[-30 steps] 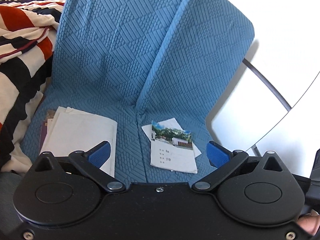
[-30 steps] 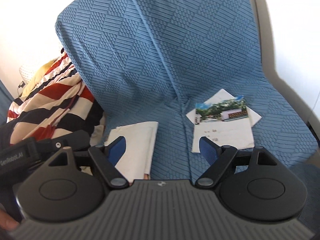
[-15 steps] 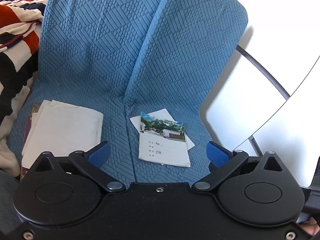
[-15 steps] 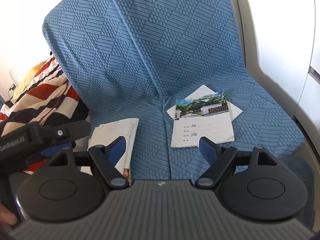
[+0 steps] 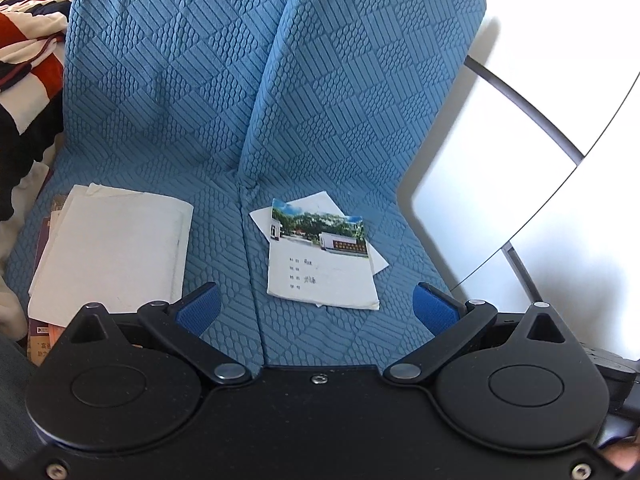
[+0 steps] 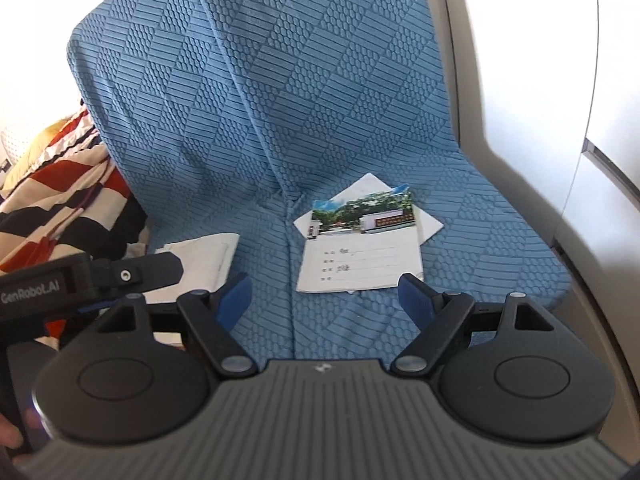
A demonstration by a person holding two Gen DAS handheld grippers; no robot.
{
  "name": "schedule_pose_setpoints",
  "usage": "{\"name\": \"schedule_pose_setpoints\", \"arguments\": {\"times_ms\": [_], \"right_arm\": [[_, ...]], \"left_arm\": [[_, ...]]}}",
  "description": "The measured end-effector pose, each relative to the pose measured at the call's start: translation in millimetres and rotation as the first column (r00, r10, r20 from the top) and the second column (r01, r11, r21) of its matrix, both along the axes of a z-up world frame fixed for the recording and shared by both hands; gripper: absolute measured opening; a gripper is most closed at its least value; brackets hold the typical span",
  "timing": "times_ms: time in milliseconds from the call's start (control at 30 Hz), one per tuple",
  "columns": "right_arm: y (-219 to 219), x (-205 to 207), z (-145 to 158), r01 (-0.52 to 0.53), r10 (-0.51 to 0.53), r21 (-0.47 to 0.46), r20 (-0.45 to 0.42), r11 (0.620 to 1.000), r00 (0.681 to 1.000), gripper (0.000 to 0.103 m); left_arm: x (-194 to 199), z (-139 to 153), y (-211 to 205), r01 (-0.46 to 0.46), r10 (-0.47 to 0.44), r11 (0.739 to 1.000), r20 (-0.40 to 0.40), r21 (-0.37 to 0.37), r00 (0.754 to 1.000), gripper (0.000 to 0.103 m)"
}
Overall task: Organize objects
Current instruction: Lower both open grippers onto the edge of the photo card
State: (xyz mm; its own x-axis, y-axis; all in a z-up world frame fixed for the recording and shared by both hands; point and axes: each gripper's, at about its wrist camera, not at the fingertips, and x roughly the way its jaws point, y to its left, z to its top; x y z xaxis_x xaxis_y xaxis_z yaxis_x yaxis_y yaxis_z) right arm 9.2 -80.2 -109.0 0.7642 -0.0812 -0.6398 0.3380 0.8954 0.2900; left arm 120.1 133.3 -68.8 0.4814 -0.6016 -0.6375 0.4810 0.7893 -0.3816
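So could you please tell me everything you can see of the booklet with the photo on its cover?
The booklet is thin, white paper, closed and lying flat, face up, on the right seat cushion of the blue textured sofa. A colour photo of trees and a low building fills the cover's top strip; below are four short printed lines, two with handwriting. It lies slightly askew on a white sheet whose corners stick out beyond it. Nothing grips it.
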Motion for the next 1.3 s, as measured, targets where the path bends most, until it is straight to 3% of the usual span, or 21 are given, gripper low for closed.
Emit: {"name": "schedule_pose_setpoints", "arguments": {"times_ms": [500,867,1067,1300], "right_arm": [[-21,-12,-25,0.038,-0.038,-0.026,0.016,0.999,0.999,0.082],[-41,-6,-64,0.102,-0.101,-0.091,0.019,0.991,0.995,0.082],[-59,-2,-82,0.173,-0.172,-0.026,0.022,0.985,0.985,0.082],[-80,21,-101,0.211,-0.214,0.047,0.050,0.976,0.976,0.082]], "left_arm": [[-6,-17,-29,0.018,-0.018,0.999,0.011,0.026,1.000,0.102],[6,-58,-51,0.000,0.001,1.000,-0.013,0.021,1.000,0.102],[30,-83,-55,-0.020,0.018,1.000,-0.095,-0.023,0.995,0.102],[59,-111,-73,-0.036,0.033,0.999,-0.141,-0.019,0.990,0.098]]}}
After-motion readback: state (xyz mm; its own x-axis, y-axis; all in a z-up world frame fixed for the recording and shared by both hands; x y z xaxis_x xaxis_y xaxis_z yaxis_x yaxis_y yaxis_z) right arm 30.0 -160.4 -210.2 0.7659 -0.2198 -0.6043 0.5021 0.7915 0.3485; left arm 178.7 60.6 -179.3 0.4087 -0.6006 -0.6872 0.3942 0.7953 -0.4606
